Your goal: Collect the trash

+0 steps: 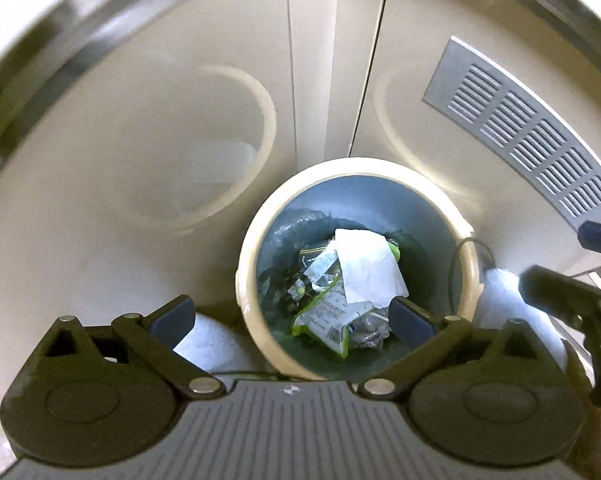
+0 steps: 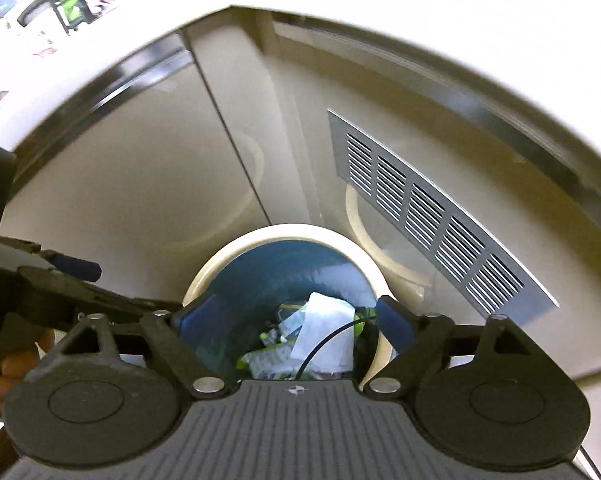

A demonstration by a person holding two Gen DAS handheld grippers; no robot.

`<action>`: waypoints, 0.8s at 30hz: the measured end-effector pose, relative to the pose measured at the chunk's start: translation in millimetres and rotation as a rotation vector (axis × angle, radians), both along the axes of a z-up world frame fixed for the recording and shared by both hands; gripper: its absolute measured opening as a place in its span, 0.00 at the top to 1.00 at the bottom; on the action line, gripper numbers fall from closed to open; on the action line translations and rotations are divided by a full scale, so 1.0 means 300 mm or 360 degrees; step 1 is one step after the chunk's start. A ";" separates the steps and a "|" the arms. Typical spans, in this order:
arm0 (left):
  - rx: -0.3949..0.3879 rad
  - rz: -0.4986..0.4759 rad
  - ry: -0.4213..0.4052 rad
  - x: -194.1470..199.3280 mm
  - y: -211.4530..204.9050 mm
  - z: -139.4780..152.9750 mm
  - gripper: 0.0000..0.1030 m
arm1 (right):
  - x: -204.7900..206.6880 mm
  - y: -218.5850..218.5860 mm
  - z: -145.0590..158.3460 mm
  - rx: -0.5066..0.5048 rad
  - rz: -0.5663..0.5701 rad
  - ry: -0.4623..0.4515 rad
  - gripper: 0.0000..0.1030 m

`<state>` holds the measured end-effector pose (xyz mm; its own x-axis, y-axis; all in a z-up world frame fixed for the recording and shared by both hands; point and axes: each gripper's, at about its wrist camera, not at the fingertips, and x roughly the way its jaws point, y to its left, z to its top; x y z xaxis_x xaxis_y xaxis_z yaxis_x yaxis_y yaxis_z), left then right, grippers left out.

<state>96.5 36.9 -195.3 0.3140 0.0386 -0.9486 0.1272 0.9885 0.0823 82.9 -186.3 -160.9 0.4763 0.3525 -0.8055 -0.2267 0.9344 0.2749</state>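
We held both claws wide and empty above the bin (image 1: 474, 264): left claw (image 1: 290, 312), right claw (image 2: 296, 316). The trash, a white paper sheet (image 1: 370, 264) over crinkly wrappers (image 1: 324, 320), lay inside, light and limp; we judged a pinch at an edge best.

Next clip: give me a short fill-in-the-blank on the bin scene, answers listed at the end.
1. The round cream bin has a ____ inner lining.
2. Topmost in the bin lies a crumpled ____ paper sheet.
3. The left gripper holds ____.
4. On the cabinet door right of the bin sits a slotted ____ vent grille.

Missing words: blue; white; nothing; metal
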 end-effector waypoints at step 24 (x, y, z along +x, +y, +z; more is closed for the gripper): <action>0.0032 0.0022 -0.0316 -0.347 0.025 0.273 0.00 | -0.324 -0.001 0.228 -0.0080 -0.0003 -0.0255 0.00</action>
